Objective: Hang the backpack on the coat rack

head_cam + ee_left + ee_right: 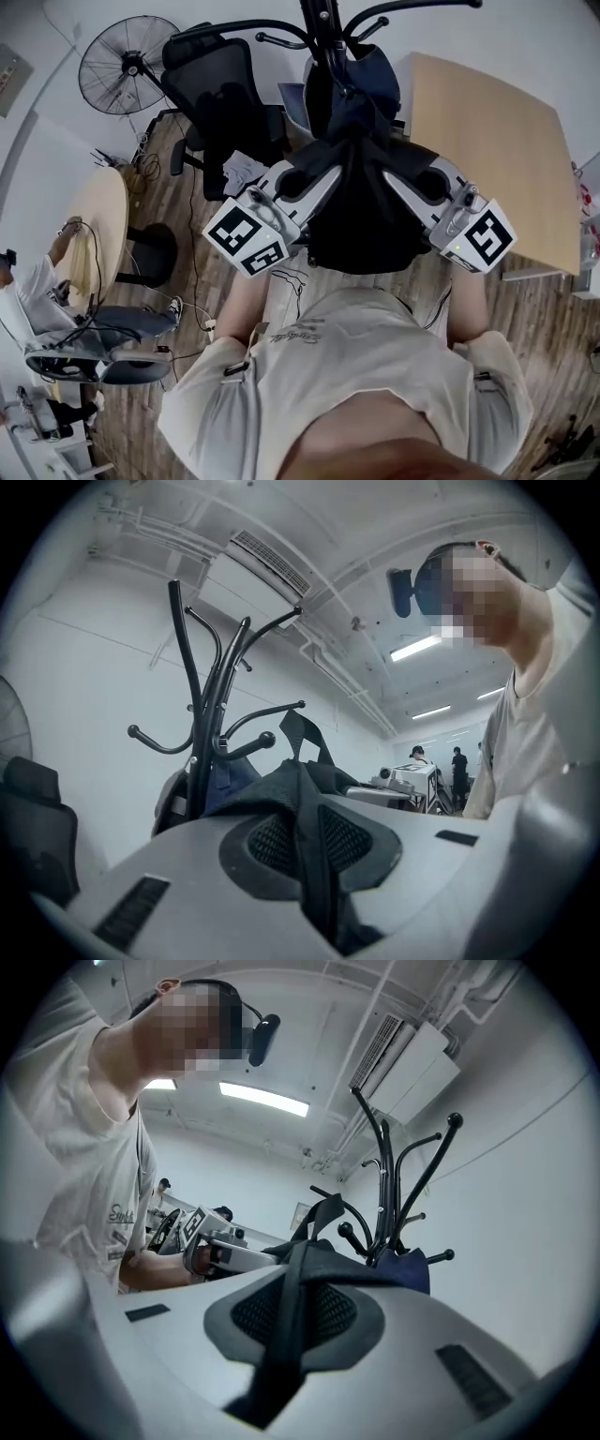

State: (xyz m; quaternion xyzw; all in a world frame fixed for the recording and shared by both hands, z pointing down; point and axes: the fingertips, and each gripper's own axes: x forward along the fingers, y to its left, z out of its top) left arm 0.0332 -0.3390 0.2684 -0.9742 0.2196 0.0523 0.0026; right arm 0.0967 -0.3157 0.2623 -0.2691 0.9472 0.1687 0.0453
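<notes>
While the coat rack (323,28) stands straight ahead with a dark blue bag (375,80) on it, the black backpack (361,225) hangs just in front of its pole, between both grippers. The left gripper (319,183) is clenched on one strap, and the right gripper (403,185) is clenched on the other.

Standing fan (127,64), black office chair (214,75), wooden table (497,141), round table (101,211), seated person (30,286)
</notes>
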